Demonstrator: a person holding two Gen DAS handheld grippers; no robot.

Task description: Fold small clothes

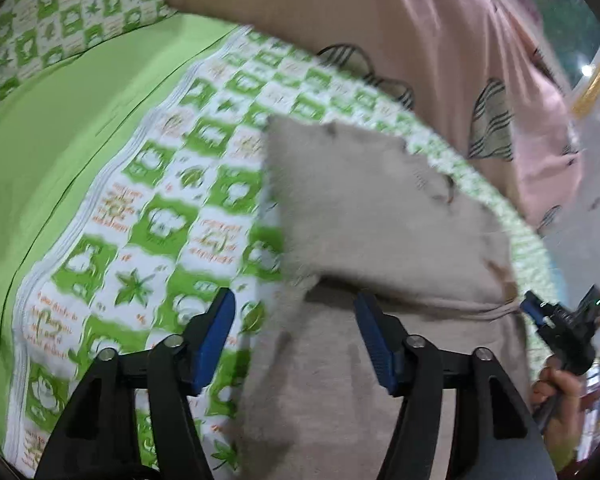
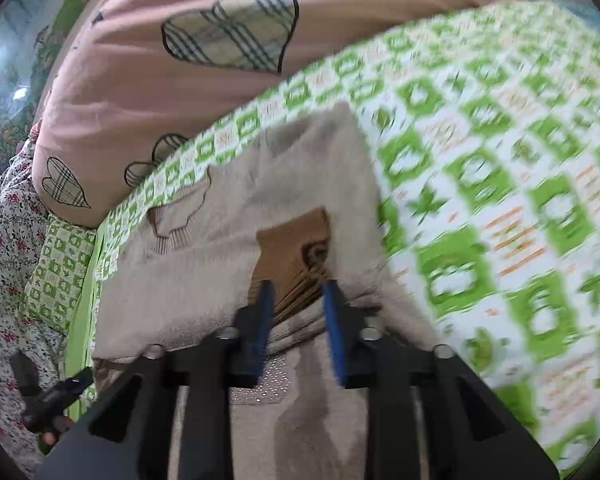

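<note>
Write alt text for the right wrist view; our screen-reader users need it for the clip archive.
The right tool, its blue fingers slightly apart, hovers at the folded edge of a beige knit sweater with a brown patch, lying on a green-and-white patterned bedsheet. A pink cushion with plaid hearts lies behind.

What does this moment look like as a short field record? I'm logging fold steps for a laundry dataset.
garment: beige knit sweater, folded over, brown patch on top
surface: green-and-white patterned bedsheet
behind: pink pillow with plaid hearts
left gripper: open, empty, over the sweater's left edge
right gripper: part open, pads straddling the folded edge, not pressing
image quality: motion-blurred
</note>
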